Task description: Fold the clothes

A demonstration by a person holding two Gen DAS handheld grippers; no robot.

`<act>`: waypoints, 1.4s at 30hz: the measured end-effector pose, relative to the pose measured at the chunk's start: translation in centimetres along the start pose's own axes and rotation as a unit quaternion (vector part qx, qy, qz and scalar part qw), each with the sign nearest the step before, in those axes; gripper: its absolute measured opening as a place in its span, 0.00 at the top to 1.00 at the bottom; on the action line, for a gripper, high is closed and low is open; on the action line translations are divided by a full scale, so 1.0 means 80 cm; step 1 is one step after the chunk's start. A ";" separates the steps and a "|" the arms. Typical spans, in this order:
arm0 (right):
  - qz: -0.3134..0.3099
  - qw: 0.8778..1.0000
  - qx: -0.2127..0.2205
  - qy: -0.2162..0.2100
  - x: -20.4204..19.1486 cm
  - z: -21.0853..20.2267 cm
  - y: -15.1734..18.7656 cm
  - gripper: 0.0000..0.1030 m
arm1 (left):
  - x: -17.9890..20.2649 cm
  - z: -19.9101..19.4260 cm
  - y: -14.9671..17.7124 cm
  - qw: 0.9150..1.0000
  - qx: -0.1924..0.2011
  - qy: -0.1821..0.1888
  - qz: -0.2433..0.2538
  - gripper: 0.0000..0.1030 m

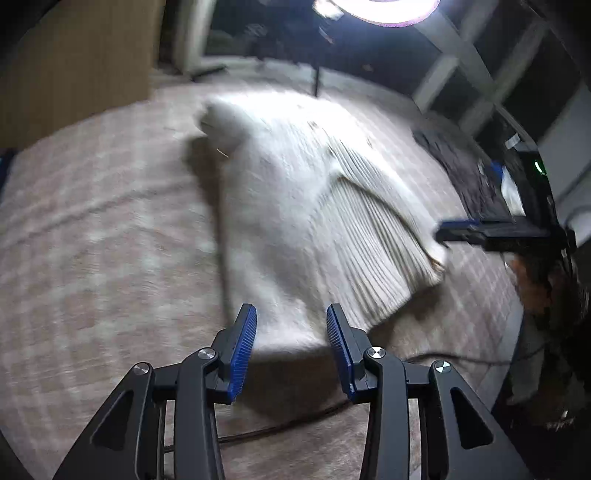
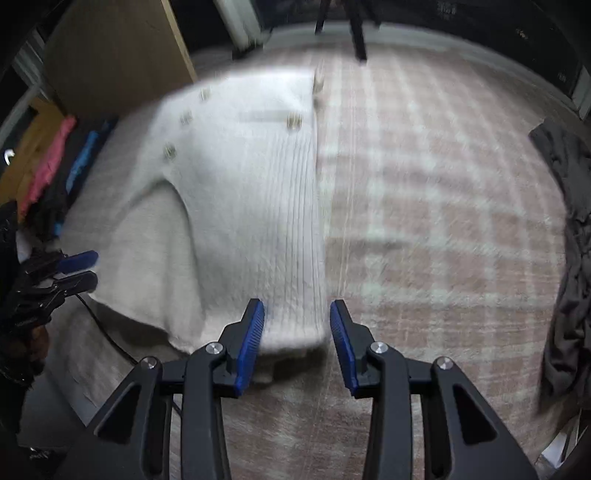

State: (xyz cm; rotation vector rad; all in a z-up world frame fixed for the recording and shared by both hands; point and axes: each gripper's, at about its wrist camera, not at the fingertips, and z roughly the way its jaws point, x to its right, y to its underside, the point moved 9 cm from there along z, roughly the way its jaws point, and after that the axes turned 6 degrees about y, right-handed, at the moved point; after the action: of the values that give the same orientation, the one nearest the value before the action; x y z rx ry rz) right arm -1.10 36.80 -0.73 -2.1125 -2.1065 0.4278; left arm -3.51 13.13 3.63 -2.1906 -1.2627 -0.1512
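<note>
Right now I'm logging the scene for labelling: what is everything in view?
sweater: one, white, buttoned, flat on the blanket
blanket: one, pink-and-white plaid, under the sweater
dark garment: one, grey, at the blanket's right edge
clothes: several, pink, blue and dark, left side
lamp: one, lit, overhead
cable: one, black, near edge
left gripper: open, blue pads
right gripper: open, blue pads

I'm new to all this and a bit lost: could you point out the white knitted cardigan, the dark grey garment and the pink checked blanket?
White knitted cardigan (image 2: 258, 192): right wrist view, ribbed front.
Dark grey garment (image 2: 569, 221): right wrist view, crumpled middle.
Pink checked blanket (image 2: 424, 221): right wrist view, bare stretch.
</note>
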 end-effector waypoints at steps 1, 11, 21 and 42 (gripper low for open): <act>-0.013 1.000 -0.004 0.002 0.000 -0.003 0.003 0.64 | 0.007 0.005 0.005 1.000 -0.014 -0.001 0.010 0.66; 0.040 0.997 0.065 -0.017 0.038 -0.025 -0.078 0.51 | -0.036 -0.032 -0.074 0.996 0.048 -0.038 -0.063 0.38; 0.053 0.995 0.070 -0.054 0.033 0.012 -0.106 0.51 | -0.061 0.039 -0.109 0.991 0.026 -0.077 -0.108 0.38; -0.001 0.995 0.076 -0.061 -0.013 0.032 -0.120 0.55 | -0.043 0.080 -0.124 0.990 0.015 -0.099 -0.104 0.24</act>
State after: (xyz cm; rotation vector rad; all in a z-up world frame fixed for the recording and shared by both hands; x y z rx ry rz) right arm -11.02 35.70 -0.28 -2.0463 -2.0654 0.7097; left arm -14.71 17.74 1.50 -2.0840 -1.5935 0.0029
